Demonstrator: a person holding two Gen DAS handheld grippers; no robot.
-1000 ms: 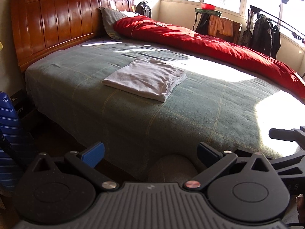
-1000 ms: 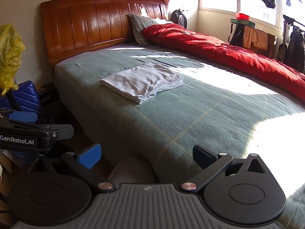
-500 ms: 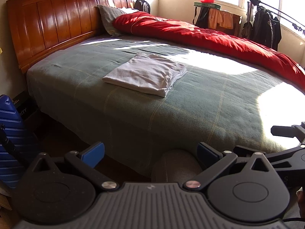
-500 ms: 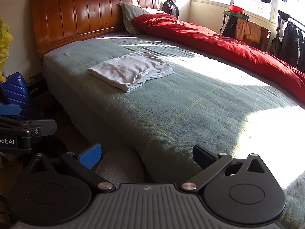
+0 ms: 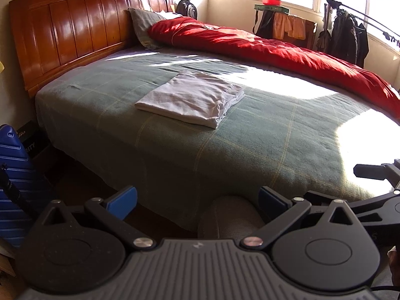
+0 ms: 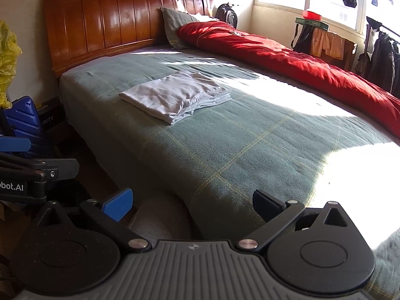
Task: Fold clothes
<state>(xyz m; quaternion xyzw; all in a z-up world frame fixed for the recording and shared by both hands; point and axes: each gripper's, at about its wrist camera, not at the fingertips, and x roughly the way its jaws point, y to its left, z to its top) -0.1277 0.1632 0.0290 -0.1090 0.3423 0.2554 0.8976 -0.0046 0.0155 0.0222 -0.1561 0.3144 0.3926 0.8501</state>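
A white folded garment (image 5: 192,98) lies flat on the green checked blanket (image 5: 250,135) that covers the bed (image 6: 220,155), in a neat rectangle with its layered edges showing on the side toward the foot of the bed. It sits on the half of the bed nearer the wooden headboard (image 5: 75,27) and apart from it, partly in shade and just beside a bright patch of sunlight. Beyond the garment, a red duvet (image 5: 275,50) runs along the far side of the bed, its upper end against a grey pillow (image 5: 143,25) that leans on the headboard.

The left gripper (image 5: 197,200) is held low in front of the near edge of the bed, well apart from the garment, its blue-padded fingers (image 5: 122,200) spread wide with nothing between them. The right gripper (image 6: 192,201) is also low at the near edge of the bed, its fingers (image 6: 117,203) likewise spread and empty. Each gripper shows at the edge of the other's view.

A blue ribbed suitcase (image 6: 22,120) stands on the floor beside the headboard end of the bed, with a yellow plastic bag (image 6: 7,57) above it. Past the far side of the bed, dark jackets (image 5: 347,40) hang on a rail under the windows.
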